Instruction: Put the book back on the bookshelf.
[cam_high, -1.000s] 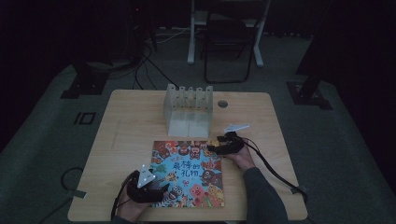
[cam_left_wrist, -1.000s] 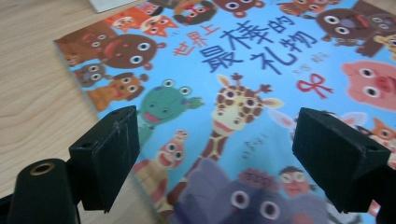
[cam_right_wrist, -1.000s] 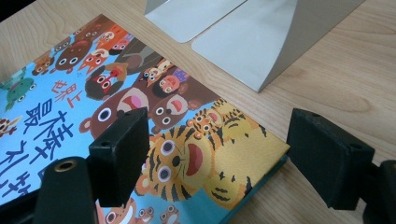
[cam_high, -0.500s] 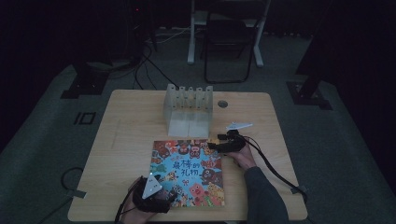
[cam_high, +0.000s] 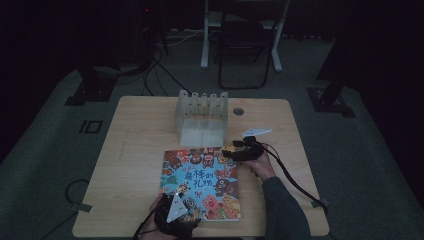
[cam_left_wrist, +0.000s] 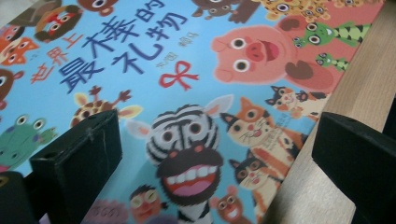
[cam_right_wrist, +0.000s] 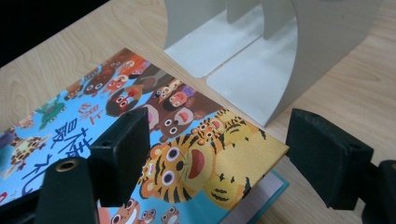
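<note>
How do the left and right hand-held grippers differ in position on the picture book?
The left hand-held gripper is at the picture book's near edge; the right hand-held gripper is at its far right corner, beside the white rack. The left's jaws have just been opening, over cover and table; the right's straddle the cover's tiger corner. Both are open, gripping nothing.

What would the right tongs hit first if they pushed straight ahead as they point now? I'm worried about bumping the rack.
Probably the picture book: the right tongs, jaws open, straddle its raised corner. The white rack stands just beyond that corner, though depth is hard to judge.
</note>
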